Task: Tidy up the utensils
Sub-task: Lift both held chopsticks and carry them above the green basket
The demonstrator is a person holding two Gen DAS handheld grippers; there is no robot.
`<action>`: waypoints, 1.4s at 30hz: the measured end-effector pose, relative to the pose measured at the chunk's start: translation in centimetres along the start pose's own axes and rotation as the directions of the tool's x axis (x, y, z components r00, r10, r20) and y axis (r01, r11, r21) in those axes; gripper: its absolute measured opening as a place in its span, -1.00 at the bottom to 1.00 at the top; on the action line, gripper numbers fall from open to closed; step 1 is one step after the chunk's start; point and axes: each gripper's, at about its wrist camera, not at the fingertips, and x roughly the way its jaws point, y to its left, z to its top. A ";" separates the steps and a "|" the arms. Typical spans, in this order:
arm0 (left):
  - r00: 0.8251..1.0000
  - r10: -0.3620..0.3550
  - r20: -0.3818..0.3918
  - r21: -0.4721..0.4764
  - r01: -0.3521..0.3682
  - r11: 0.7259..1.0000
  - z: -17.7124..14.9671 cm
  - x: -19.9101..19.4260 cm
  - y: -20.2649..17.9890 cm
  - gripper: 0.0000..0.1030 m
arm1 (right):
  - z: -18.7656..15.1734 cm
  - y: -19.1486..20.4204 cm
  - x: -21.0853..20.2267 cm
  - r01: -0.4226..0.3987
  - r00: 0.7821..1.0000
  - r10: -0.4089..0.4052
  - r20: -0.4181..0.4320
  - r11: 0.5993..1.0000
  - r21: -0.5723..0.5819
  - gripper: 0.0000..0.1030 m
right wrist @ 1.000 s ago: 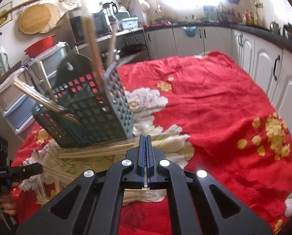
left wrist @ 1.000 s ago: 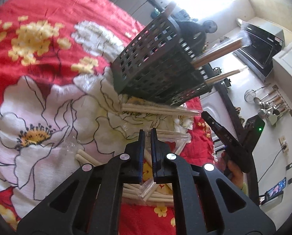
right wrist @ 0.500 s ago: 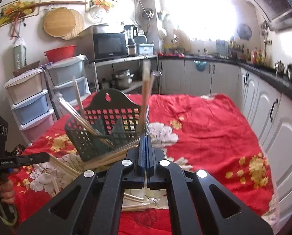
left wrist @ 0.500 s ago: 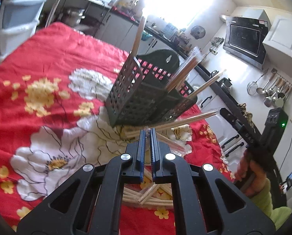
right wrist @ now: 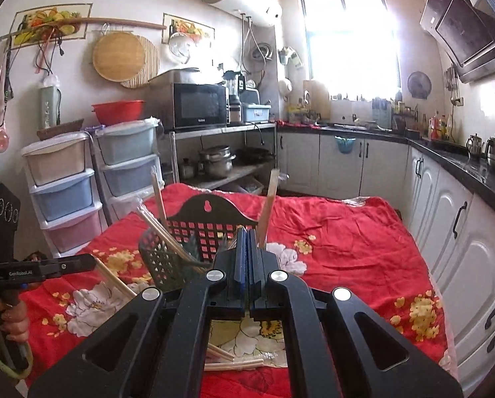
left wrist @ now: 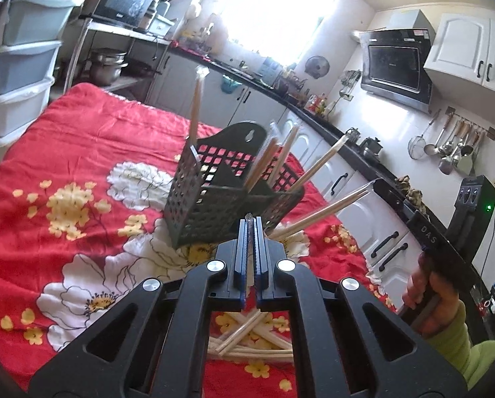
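A black perforated utensil basket [left wrist: 214, 199] stands on the red flowered cloth [left wrist: 81, 152] with several wrapped chopsticks sticking out of it. It also shows in the right wrist view [right wrist: 194, 242]. My left gripper [left wrist: 251, 229] is shut on a wrapped chopstick [left wrist: 248, 216] whose tip shows between the fingers, just in front of the basket. My right gripper [right wrist: 247, 235] is shut with a chopstick pair [left wrist: 327, 209] slanting out from it in the left wrist view. More loose chopsticks [left wrist: 247, 335] lie on the cloth below the grippers.
White cabinets and a black counter [right wrist: 463, 179] run along the right. Plastic drawer units [right wrist: 61, 192] and a shelf with a microwave [right wrist: 197, 106] stand beyond the table's far edge. The person's hand holds the other gripper at each view's edge.
Both grippers have risen and tilted up from the cloth, so the views now look level across the kitchen. The left gripper has closed on a chopstick; the basket sits upright.
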 end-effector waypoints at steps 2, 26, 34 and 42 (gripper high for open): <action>1.000 -0.007 0.006 0.013 0.007 1.000 0.3 -0.2 -0.5 -0.99 | 0.3 0.0 -0.3 -0.002 1.000 0.002 0.010 1.000 0.004 -0.98; 0.994 -0.099 0.050 0.142 0.091 0.986 3.9 0.2 -6.4 -0.99 | 2.5 -0.4 -3.5 0.027 0.995 -0.027 0.097 1.000 0.004 -0.98; 0.987 -0.143 0.074 0.186 0.127 0.974 5.7 0.0 -8.6 -1.00 | 4.5 -0.2 -4.9 0.034 0.988 -0.033 0.148 0.999 -0.008 -0.98; 0.976 -0.175 0.131 0.223 0.143 0.964 8.1 -1.6 -10.2 -1.00 | 6.9 0.2 -6.3 0.027 0.978 -0.020 0.207 0.999 -0.030 -0.98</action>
